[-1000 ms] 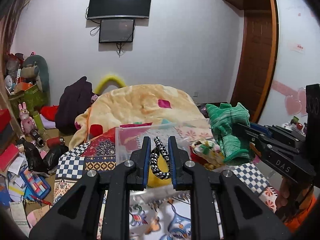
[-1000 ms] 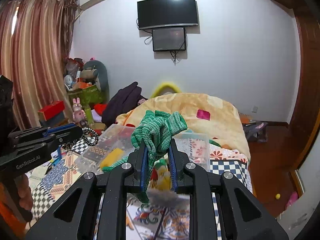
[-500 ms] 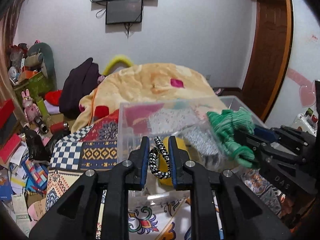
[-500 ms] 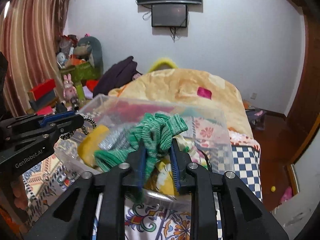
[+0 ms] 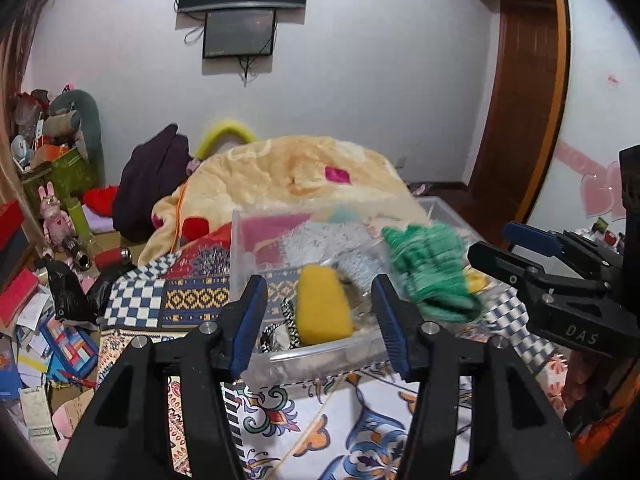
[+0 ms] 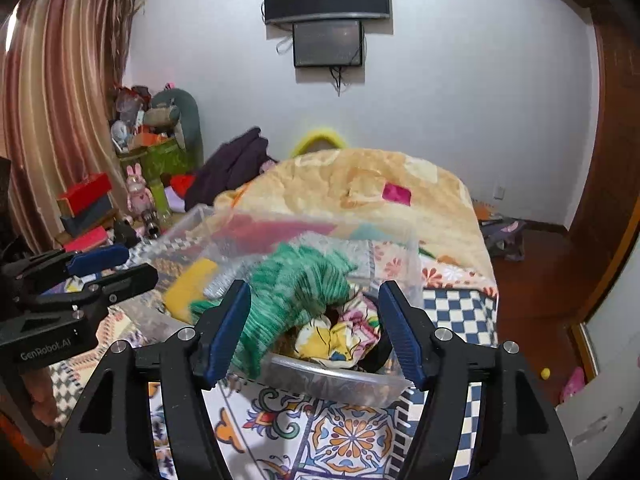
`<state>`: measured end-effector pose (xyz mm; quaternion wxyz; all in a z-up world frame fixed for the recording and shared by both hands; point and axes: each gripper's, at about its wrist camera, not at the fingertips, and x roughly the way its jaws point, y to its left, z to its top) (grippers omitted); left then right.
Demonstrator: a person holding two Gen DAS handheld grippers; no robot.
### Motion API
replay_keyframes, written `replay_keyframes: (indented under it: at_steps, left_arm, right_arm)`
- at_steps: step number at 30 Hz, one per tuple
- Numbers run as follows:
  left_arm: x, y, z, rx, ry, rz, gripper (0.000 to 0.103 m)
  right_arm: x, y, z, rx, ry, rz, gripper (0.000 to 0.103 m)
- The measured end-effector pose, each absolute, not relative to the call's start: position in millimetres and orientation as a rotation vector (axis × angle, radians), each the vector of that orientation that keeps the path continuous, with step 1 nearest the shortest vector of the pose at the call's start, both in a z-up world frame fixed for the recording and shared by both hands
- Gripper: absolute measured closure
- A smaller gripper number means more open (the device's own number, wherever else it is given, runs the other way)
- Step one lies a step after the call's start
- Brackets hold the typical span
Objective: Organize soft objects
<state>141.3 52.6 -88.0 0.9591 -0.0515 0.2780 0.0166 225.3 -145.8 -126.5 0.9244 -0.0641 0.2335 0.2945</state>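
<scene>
Bed [image 5: 360, 432]: bin [image 6: 320, 380]; cord [image 5: 290, 320] left view only.

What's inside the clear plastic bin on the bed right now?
The clear plastic bin holds a green knitted cloth, a yellow soft piece, a black-and-white braided cord, grey fabric and a floral cloth. Anything beneath them is covered.

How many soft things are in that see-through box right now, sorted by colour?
Green knit piece: 1
Yellow pad: 1
Black-and-white cord: 1
Silver-grey fluffy piece: 1
Bright printed cloth: 1
Total: 5 visible in the clear box; anything beneath is hidden. Both tongs, left and right, are open.
</scene>
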Motion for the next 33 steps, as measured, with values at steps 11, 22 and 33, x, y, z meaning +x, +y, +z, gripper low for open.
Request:
replay_keyframes:
  at_steps: [11, 22, 33]
  left_arm:
    - [89, 38, -16, -0.083, 0.350, -0.006, 0.040]
    - [53, 26, 11, -0.063, 0.249, -0.026, 0.021]
    - [43, 23, 8, -0.079, 0.234, -0.003, 0.001]
  right_arm:
    - [183, -175, -65, -0.052, 0.281, 0.630, 0.032]
    - [152, -183, -46, -0.023, 0.180, 0.647, 0.016]
    - [148, -183, -55, 0.000, 0.178, 0.646, 0.000]
